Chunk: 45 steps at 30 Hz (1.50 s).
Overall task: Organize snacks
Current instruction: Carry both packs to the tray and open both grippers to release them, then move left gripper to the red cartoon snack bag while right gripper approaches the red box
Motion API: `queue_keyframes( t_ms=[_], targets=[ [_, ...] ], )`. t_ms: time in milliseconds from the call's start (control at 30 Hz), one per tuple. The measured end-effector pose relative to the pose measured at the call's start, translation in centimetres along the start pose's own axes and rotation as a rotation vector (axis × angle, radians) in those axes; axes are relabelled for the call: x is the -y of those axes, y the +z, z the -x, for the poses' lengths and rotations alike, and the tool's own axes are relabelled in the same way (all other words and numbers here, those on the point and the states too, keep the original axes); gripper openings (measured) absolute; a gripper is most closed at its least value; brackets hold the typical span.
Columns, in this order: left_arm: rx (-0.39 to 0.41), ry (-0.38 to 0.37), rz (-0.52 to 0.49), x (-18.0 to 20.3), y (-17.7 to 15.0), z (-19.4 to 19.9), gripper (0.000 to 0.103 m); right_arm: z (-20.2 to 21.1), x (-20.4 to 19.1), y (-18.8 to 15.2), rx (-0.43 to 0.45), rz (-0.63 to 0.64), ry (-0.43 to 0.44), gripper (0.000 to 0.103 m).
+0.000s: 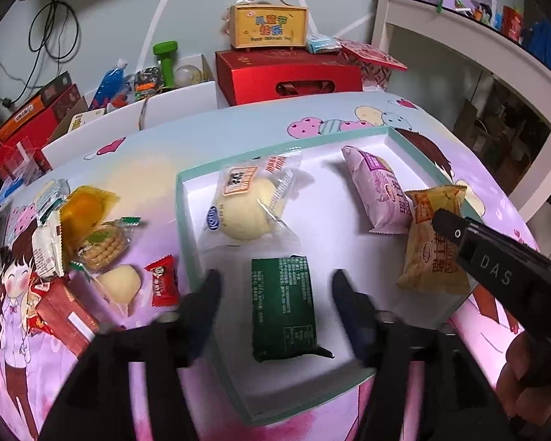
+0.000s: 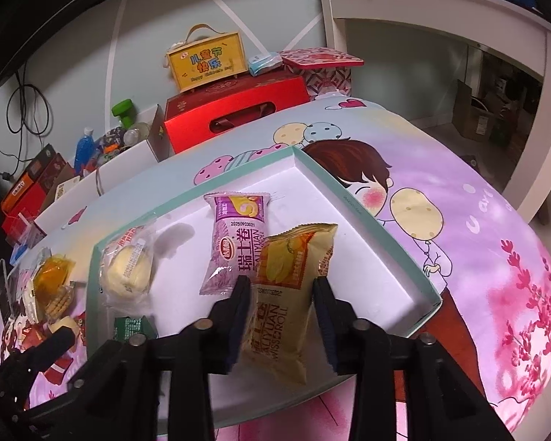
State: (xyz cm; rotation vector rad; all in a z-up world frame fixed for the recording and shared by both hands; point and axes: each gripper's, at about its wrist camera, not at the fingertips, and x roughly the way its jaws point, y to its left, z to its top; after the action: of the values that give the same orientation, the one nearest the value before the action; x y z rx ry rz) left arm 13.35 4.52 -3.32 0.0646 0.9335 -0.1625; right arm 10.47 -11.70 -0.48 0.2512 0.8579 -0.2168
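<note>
A white tray with a teal rim [image 1: 182,202] [image 2: 349,198] lies on the cartoon tablecloth. Inside it are a bun in clear wrap [image 1: 249,202] [image 2: 128,268], a purple Swiss roll packet [image 1: 382,191] [image 2: 238,242] and a dark green packet [image 1: 283,316]. My left gripper [image 1: 275,290] is open just above the tray, one finger on each side of the green packet and apart from it. My right gripper [image 2: 283,294] is shut on a yellow Swiss roll packet [image 2: 286,312] [image 1: 433,242], held tilted over the tray's right side beside the purple packet.
Loose snacks are piled on the cloth left of the tray: an orange jelly [image 1: 84,209], cookies [image 1: 104,246], a red candy [image 1: 161,283] and a red carton [image 1: 62,312]. A red gift box [image 1: 286,77] and a yellow box [image 1: 268,22] stand behind. A white shelf [image 1: 459,36] is at the right.
</note>
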Motion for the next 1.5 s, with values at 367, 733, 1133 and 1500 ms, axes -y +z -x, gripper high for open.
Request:
queue_keyframes(
  t_ms=[367,733,1133,1500],
  targets=[
    [0.008,0.056,0.125,-3.9,-0.1,1.1,0.087,-0.1,-1.4,-0.3,0.010,0.050,0.013,0.101],
    [0.002,0.181,0.268,-8.6,-1.3,1.4,0.100,-0.1,-2.5,-0.7,0.004,0.090,0.043,0.103],
    [0.043,0.252,0.469,-15.2,-2.6,3.6,0.101,1.7,-5.0,-0.9,0.055,0.105,0.154,0.103],
    [0.069,0.342,0.584,-21.6,-4.5,5.9,0.101,1.2,-9.5,-1.8,0.019,0.175,0.194,0.103]
  ],
)
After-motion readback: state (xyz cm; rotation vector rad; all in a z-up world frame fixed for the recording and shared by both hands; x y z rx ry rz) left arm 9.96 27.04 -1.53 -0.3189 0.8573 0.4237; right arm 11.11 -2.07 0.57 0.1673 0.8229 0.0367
